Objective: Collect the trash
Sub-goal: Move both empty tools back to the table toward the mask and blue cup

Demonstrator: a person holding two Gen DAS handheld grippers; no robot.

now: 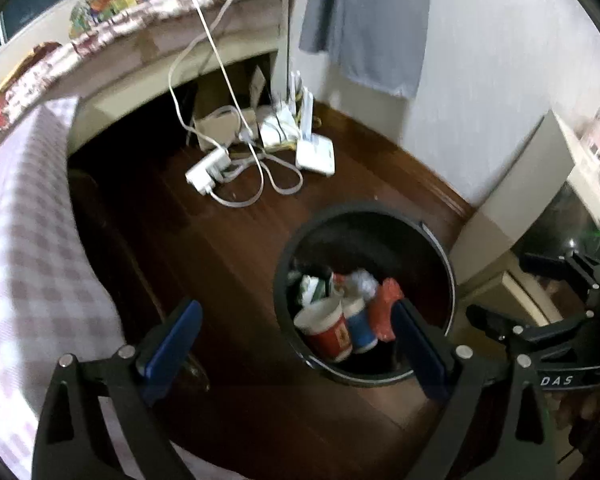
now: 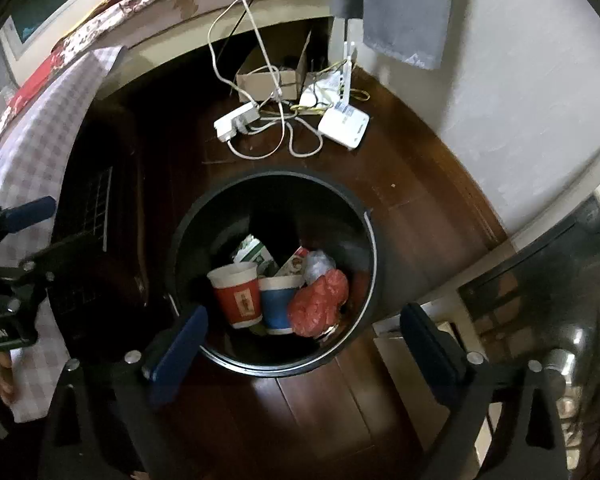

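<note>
Left wrist view: the left claw [image 1: 296, 340] hangs above the dark wooden floor [image 1: 236, 240] with its blue pads spread wide and nothing between them. Its right pad overlaps the near rim of the black trash bin [image 1: 440, 248] in the picture, so the claw seems to sit just to the bin's left side rather than squarely over it. Inside the bin lie a red paper cup [image 1: 328, 330], a blue paper cup [image 1: 360, 322] and a crumpled red plastic bag [image 1: 386, 308], tumbled on their sides as dropped trash would settle. At the right edge part of the right claw's black frame shows. A checked cloth [image 1: 24, 240] drapes on the left.

Right wrist view: the right claw [image 2: 304, 344] is likewise spread and empty, and it points down almost straight into the trash bin [image 2: 370, 240], a fair sign that it is placed for dropping things in. The red paper cup [image 2: 238, 298], blue paper cup [image 2: 276, 306] and red plastic bag [image 2: 320, 306] rest at the bottom beside a green-and-white carton [image 2: 254, 252]. Behind the bin, on the floor [image 2: 412, 184], lie a white power strip [image 2: 236, 122], tangled cables and a white router [image 2: 344, 124] against a pale wall [image 2: 520, 80]; no loose trash shows on the floor here.
</note>
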